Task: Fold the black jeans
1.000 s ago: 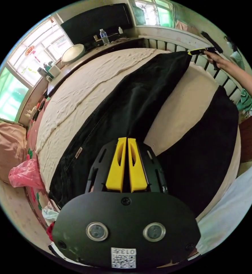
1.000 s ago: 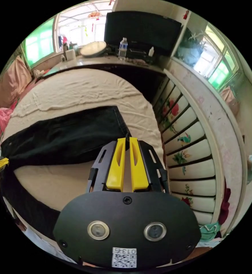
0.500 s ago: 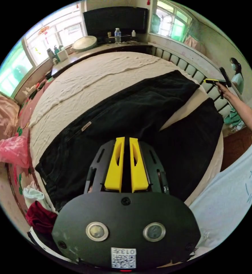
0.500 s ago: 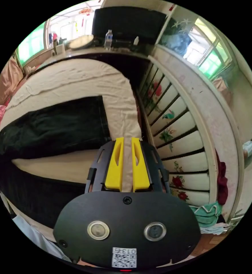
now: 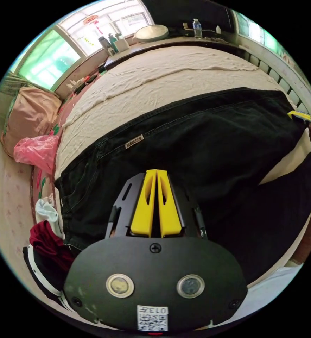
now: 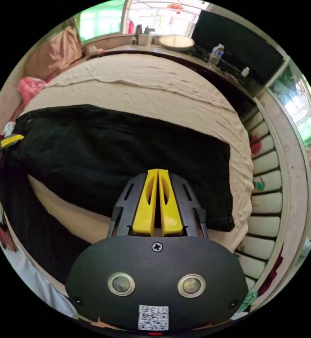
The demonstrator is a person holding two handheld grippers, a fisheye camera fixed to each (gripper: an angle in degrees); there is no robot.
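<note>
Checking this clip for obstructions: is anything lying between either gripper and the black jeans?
Nothing visible. The left gripper and right gripper both sit directly over the black jeans, spread flat on the bed.

Hidden and cut-off parts

The black denim jeans (image 5: pixel 204 141) run under the left gripper's black housing, so the cloth at its yellow jaw tips is hidden. The second leg (image 6: pixel 32 211) leaves the right gripper view's edge. The small tan waistband patch (image 5: pixel 133 141) is too small to make out.
</note>
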